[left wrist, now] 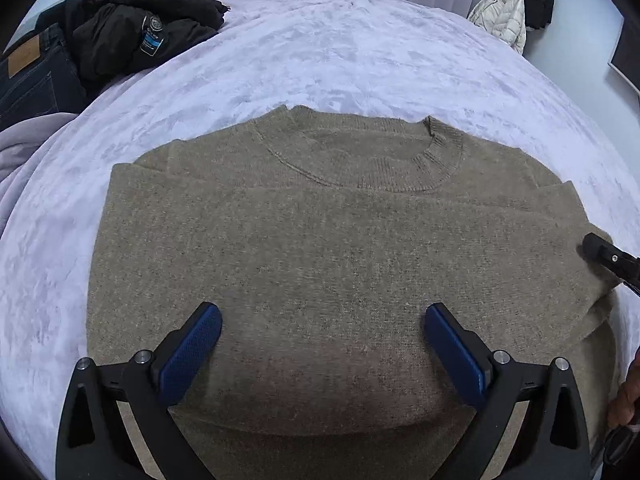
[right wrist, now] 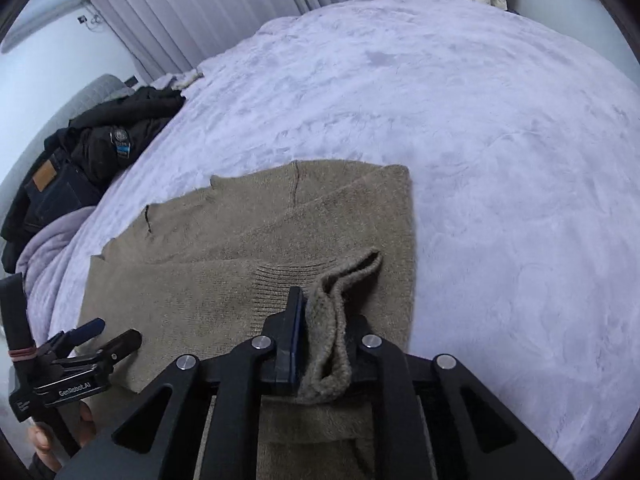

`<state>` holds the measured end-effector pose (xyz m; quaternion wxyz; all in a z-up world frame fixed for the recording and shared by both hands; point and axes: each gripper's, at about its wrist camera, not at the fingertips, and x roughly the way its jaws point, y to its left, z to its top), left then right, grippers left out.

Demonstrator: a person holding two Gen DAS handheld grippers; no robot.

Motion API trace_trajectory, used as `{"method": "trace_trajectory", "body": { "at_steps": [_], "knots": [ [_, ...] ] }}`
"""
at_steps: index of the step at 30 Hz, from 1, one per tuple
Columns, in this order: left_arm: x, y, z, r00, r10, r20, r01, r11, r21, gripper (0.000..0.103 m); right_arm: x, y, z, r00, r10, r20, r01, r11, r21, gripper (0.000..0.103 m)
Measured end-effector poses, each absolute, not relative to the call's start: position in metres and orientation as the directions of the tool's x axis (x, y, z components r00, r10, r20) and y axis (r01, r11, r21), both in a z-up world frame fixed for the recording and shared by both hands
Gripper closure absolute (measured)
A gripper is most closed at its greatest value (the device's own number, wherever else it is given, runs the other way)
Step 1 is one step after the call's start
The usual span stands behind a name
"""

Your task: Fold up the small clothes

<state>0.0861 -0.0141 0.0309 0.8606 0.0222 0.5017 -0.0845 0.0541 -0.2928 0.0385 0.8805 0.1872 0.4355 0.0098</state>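
Observation:
A tan knit sweater (left wrist: 320, 240) lies flat on the bed, collar (left wrist: 360, 152) at the far side, sides folded in. My left gripper (left wrist: 320, 320) is open just above its lower middle, blue pads (left wrist: 192, 352) wide apart, holding nothing. It also shows at the lower left of the right wrist view (right wrist: 108, 332). My right gripper (right wrist: 320, 312) is shut on a bunched edge of the sweater (right wrist: 336, 320) at its right side. Its tip shows at the right edge of the left wrist view (left wrist: 600, 248).
The bed is covered by a plush lavender blanket (left wrist: 360, 52). A black jacket (left wrist: 132, 28) and dark jeans (left wrist: 28, 76) lie at the far left. A white puffer jacket (left wrist: 500, 12) hangs beyond the bed at the far right. Curtains line the back wall.

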Motion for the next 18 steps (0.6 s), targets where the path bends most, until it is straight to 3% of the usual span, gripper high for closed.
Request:
{"method": "trace_trajectory", "body": {
  "at_steps": [1, 2, 3, 5, 8, 11, 15, 18],
  "knots": [
    [0.088, -0.007, 0.034, 0.494, -0.113, -0.862, 0.148, 0.988, -0.045, 0.001, 0.046, -0.297, 0.046, 0.645, 0.136, -0.752, 0.171, 0.933, 0.316, 0.062],
    [0.09, 0.001, 0.035, 0.498, -0.106, -0.861, 0.121, 0.991, -0.052, 0.001, 0.037, -0.301, 0.051, 0.663, 0.086, -0.744, 0.201, 0.937, 0.287, 0.037],
    [0.093, 0.008, 0.035, 0.49, -0.119, -0.863, 0.105, 0.992, -0.076, 0.001, 0.028, -0.305, 0.058, 0.679, 0.02, -0.734, 0.244, 0.937, 0.251, 0.025],
    [0.097, 0.015, 0.032, 0.459, -0.175, -0.871, 0.098, 0.984, -0.146, 0.001, 0.013, -0.308, 0.074, 0.726, -0.047, -0.686, 0.27, 0.937, 0.221, 0.025],
    [0.094, 0.008, 0.03, 0.48, -0.131, -0.868, 0.113, 0.99, -0.087, 0.001, 0.015, -0.293, 0.088, 0.739, 0.024, -0.673, 0.177, 0.957, 0.229, 0.025],
    [0.095, 0.017, 0.018, 0.48, -0.024, -0.877, 0.073, 0.997, 0.013, 0.001, 0.028, -0.259, 0.081, 0.703, 0.108, -0.703, 0.06, 0.976, 0.21, 0.025],
    [0.094, 0.059, 0.011, 0.465, -0.081, -0.882, 0.031, 0.997, -0.075, 0.0, 0.045, -0.221, 0.046, 0.596, 0.13, -0.793, -0.013, 0.988, 0.153, 0.025],
    [0.09, 0.064, 0.016, 0.474, -0.072, -0.877, 0.054, 0.997, -0.052, 0.0, 0.047, -0.204, 0.032, 0.571, 0.067, -0.818, -0.029, 0.998, 0.061, 0.025]
  ]
}}
